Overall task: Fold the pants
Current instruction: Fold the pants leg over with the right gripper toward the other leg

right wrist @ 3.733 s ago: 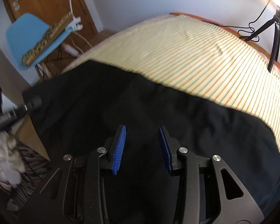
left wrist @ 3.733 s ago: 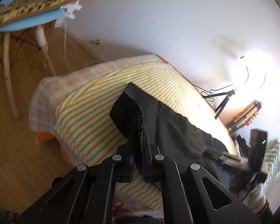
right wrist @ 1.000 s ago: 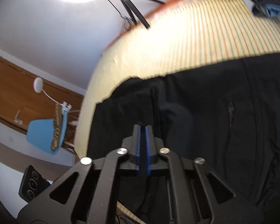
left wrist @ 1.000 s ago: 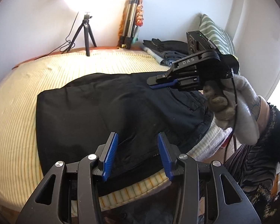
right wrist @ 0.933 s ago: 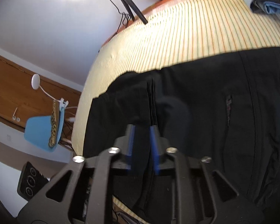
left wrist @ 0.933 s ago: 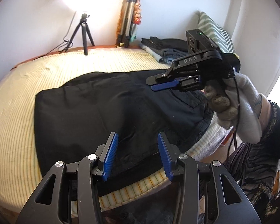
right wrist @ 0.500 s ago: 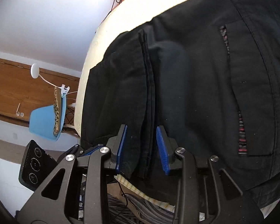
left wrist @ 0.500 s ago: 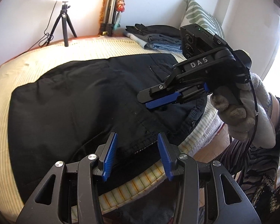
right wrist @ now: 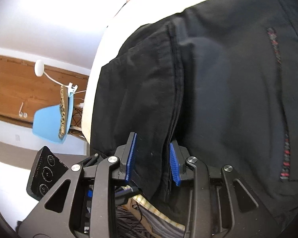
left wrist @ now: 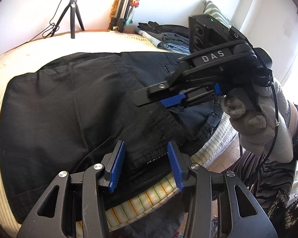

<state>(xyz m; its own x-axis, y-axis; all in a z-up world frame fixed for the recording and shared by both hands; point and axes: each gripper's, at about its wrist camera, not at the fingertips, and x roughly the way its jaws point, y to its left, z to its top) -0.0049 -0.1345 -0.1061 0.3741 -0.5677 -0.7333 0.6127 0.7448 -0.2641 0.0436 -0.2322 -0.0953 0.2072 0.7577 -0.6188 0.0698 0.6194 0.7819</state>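
Black pants (left wrist: 69,103) lie folded over on a striped yellow bed cover (left wrist: 145,200). My left gripper (left wrist: 146,165) is open just above the folded hem edge near the bed's front edge. My right gripper (left wrist: 155,101) is held sideways in a gloved hand above the pants' pocket area. In the right wrist view the right gripper (right wrist: 152,157) is open, with the stacked edge of the pants (right wrist: 228,79) lying between its blue pads without being squeezed.
A tripod (left wrist: 72,17) and a rolled bundle (left wrist: 125,6) stand by the far wall. Folded clothes (left wrist: 166,37) and a striped pillow (left wrist: 218,13) lie at the bed's far right. A blue chair (right wrist: 51,123) stands by a wooden door (right wrist: 14,87).
The left gripper let go of the pants after carrying them over and now hangs open. The right gripper opened from shut and came down onto the pants' edge.
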